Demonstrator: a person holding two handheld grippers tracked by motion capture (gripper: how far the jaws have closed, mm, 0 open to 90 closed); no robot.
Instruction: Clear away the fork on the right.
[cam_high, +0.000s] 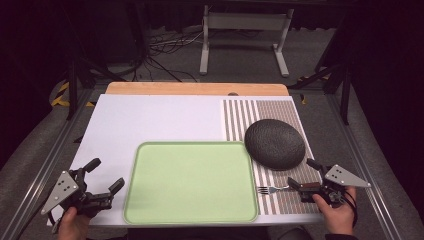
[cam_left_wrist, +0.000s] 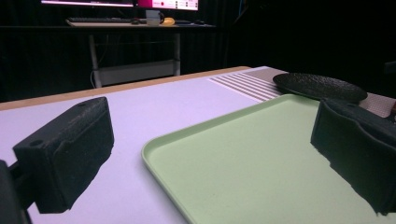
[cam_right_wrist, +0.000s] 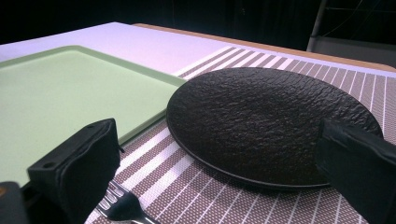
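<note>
A light green tray (cam_high: 190, 182) lies empty at the front middle of the white table. To its right, a black textured plate (cam_high: 275, 142) rests on a brown striped placemat (cam_high: 240, 120). A metal fork (cam_high: 272, 189) lies on the mat below the plate, tines toward the tray. My right gripper (cam_high: 304, 173) is open at the fork's handle end; in the right gripper view the fork (cam_right_wrist: 119, 205) lies beside one jaw, with the plate (cam_right_wrist: 266, 121) ahead. My left gripper (cam_high: 105, 175) stands open left of the tray (cam_left_wrist: 233, 163), holding nothing.
The table's far edge is a wooden strip (cam_high: 197, 88). A grey metal stand (cam_high: 245, 30) and cables sit on the floor beyond. Dark frame legs flank the table. The left gripper view shows a desk with a keyboard (cam_left_wrist: 100, 21) far off.
</note>
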